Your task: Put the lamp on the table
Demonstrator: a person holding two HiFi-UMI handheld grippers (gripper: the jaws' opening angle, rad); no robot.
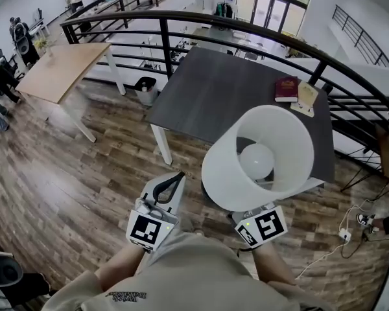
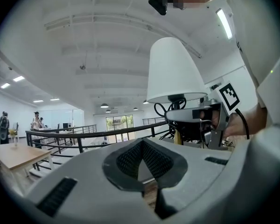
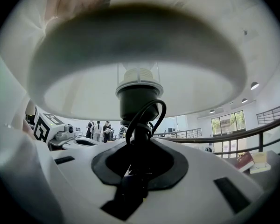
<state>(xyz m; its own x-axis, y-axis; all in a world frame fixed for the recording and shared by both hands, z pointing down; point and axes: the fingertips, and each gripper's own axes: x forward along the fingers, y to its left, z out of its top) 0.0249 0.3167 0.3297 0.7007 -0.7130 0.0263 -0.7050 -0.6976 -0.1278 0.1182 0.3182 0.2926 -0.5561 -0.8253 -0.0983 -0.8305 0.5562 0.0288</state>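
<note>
**Left, near.** My left gripper (image 1: 176, 179), a grey two-jaw tool with a marker cube, points level over the brown plank floor (image 1: 84, 173). Its dark ribbed pads (image 2: 129, 160) are pressed together on nothing. I judge it a spare, free to steady the load.

**Centre, far.** The dark grey rectangular table (image 1: 227, 89) is the destination. Its near half is bare, room enough, I judge, for a lamp foot.

**Right, near.** My right gripper (image 3: 139, 160) pinches the black stem (image 3: 136, 125) of the white lamp with the cone-shaped shade (image 1: 259, 157), just under the socket. The black cord (image 3: 154, 110) loops beside the stem. This low grip holds the shade upright above the jaws. The lamp hangs in the air at the table's near right corner, not yet set down, and its foot is hidden.

**Far right.** A maroon book (image 1: 286, 88) lies on the table, to be avoided.
</note>
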